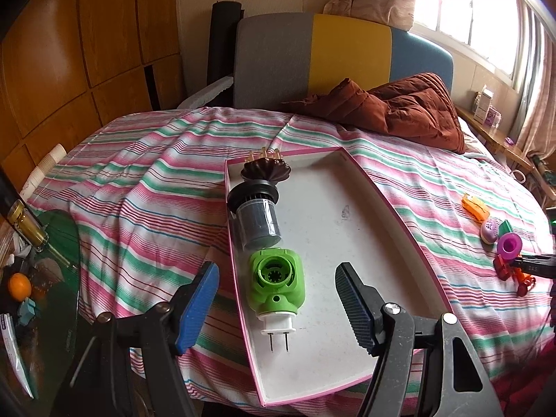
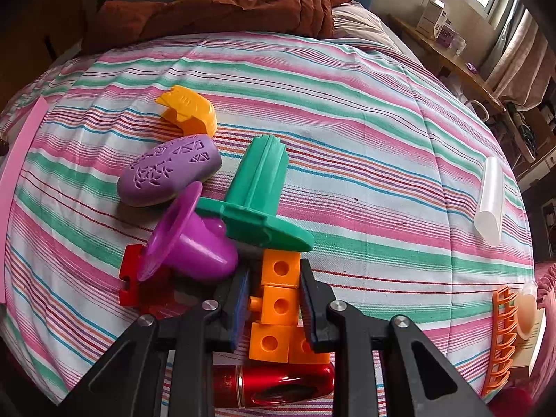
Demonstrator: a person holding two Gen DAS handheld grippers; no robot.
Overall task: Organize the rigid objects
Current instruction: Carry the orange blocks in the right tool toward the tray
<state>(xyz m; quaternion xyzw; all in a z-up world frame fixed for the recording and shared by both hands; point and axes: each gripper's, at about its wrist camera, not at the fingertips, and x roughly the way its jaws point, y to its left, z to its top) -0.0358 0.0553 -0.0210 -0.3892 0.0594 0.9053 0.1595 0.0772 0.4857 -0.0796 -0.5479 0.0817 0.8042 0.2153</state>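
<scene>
Left gripper [image 1: 276, 309] hangs with its blue pads apart and nothing between them, over the near end of the pink-edged tray [image 1: 351, 229] that lies on the striped bed [image 1: 139, 180]. Along the tray's left wall three things already sit in a row: a brown scalloped piece [image 1: 261, 170] at the far corner, a dark grey cylinder [image 1: 255, 219] in the middle, and a green plug-in device [image 1: 277, 283] nearest, its two prongs pointing toward the near edge. The rest of the tray floor is bare.

Right gripper [image 2: 274, 304] is over a pile of small toys toward the right side of the bed, clamped on an orange block piece [image 2: 278, 302] made of joined cubes with holes. Crowding the block are a red block [image 2: 130, 278] at the left, a purple cup [image 2: 194, 243], a lilac perforated pod [image 2: 168, 173] and a yellow-orange shell [image 2: 189, 109] further off, and a green flanged peg [image 2: 259, 194] whose flange rests over the block's far end. A red metal tube [image 2: 274, 384] lies just below the grip.

The step in hand looks like lifting the orange block clear for the tray. To do it well, I would raise it straight and slowly so the green flange slides off rather than flips, keep the squeeze firm on the flat cube faces, then carry it left and set it in bare tray floor beside the row, not on top of the plug.
</scene>
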